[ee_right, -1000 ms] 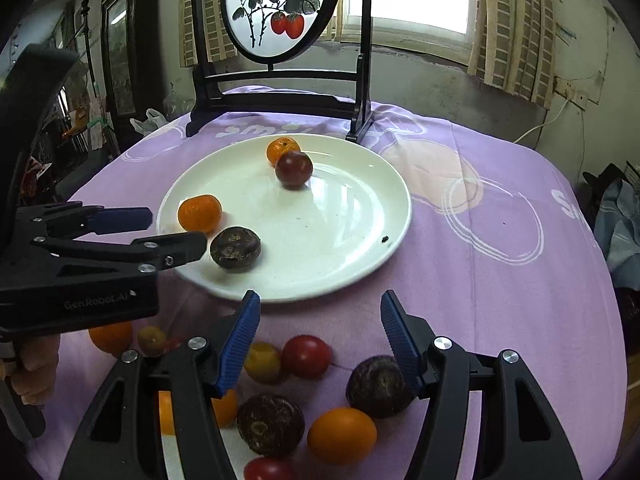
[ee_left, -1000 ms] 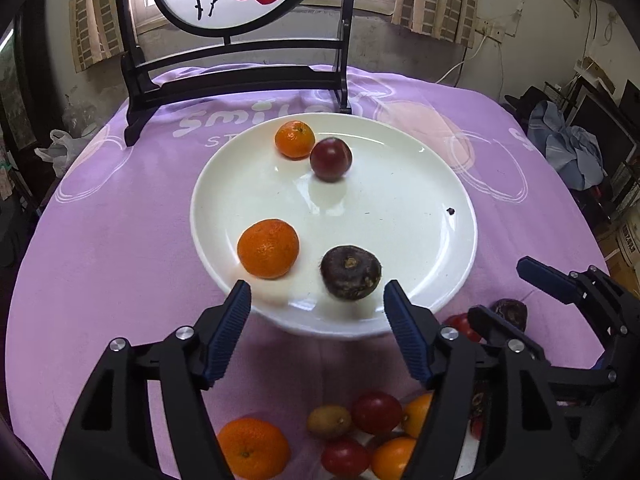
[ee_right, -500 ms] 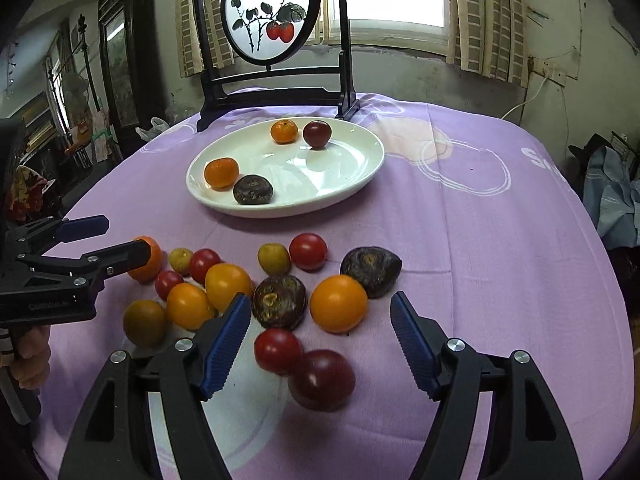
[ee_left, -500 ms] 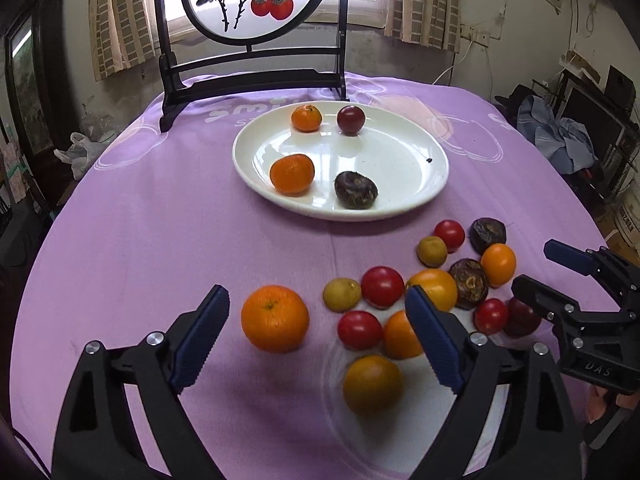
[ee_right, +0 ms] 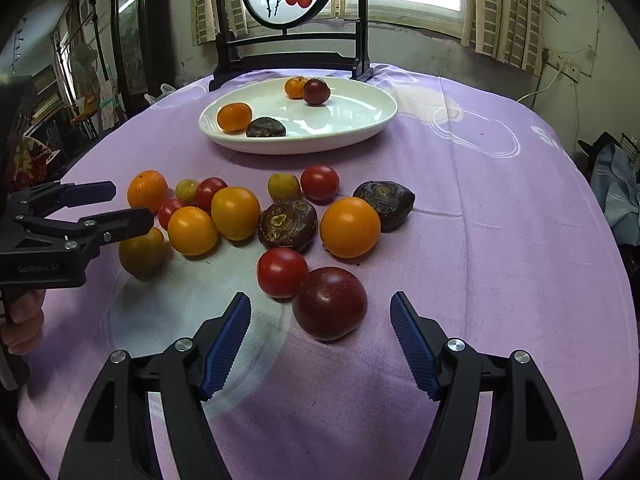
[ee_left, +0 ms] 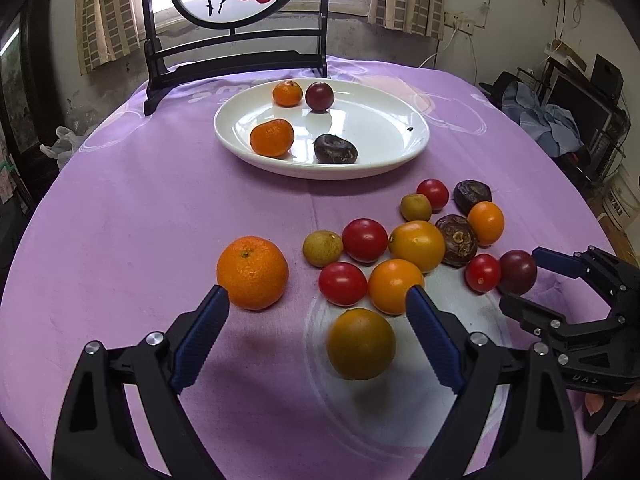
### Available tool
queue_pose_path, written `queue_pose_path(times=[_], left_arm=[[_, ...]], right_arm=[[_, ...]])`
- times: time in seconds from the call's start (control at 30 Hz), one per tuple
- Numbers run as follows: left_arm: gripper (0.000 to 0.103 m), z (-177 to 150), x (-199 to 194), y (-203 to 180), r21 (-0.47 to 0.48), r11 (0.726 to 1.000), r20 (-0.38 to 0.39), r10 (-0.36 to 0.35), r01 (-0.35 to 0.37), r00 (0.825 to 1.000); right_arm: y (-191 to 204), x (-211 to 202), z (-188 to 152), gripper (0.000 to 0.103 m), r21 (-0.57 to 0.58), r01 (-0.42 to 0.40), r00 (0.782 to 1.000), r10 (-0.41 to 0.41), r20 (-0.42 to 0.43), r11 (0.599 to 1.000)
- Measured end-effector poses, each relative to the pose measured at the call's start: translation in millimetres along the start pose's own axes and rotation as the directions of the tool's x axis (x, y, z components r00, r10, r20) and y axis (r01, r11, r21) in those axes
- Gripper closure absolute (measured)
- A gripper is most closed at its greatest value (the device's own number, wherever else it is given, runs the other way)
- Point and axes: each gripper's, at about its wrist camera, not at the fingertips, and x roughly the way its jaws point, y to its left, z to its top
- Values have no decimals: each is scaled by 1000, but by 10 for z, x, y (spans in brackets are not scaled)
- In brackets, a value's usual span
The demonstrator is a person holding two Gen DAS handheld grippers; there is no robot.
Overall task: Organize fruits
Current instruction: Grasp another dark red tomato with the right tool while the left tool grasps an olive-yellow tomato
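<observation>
A white plate [ee_left: 380,160] [ee_right: 300,146] at the back of the purple table holds two mandarins, a dark red plum and a dark brown fruit. Several loose fruits lie in front of it: red, orange, yellow-green and dark brown ones. My left gripper [ee_left: 318,304] is open over the near left of the pile. A dull orange fruit [ee_left: 361,343] lies between its fingers, untouched, and a large mandarin [ee_left: 253,272] sits just past its left tip. My right gripper [ee_right: 320,308] is open around a dark red plum [ee_right: 330,303], its pads apart from it.
A dark wooden stand with a round painted screen [ee_left: 236,52] rises behind the plate. The purple cloth [ee_right: 480,208] covers a round table that falls away on all sides. Clothes and furniture crowd the room at the right. A hand [ee_right: 24,320] holds the left gripper's handle.
Both grippers have drawn back from the plate to the loose fruit pile and dropped a little. Both pairs of jaws stand wider than a second ago.
</observation>
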Motion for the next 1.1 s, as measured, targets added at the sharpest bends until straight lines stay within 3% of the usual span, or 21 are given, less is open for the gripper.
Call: queue_pose_path(times=[0.13, 0.23, 0.4, 0.93, 1.0, 1.1], left_arm=[[15, -22, 20, -26, 8, 1000, -17, -5, 5, 1000], [15, -34, 32, -42, 18, 1000, -26, -3, 4, 1000], [15, -55, 62, -50, 26, 1000, -43, 1, 0, 999], [15, -148, 178, -132, 53, 999, -99, 10, -5, 995], [20, -159, 181, -142, 55, 998, -100, 5, 1, 995], [38, -166, 213, -131, 45, 999, -116, 0, 5, 993]], right_arm=[[-13, 77, -21, 31, 6, 3, 1000, -3, -29, 1000], [-3, 136, -37, 38, 14, 18, 999, -18, -42, 1000], [-16, 145, -38, 63, 26, 29, 999, -28, -26, 999], [-6, 24, -5, 64, 21, 26, 1000, -26, 1, 999], [-2, 3, -4, 64, 18, 24, 1000, -24, 9, 1000], [-1, -14, -9, 64, 15, 24, 1000, -24, 14, 1000]])
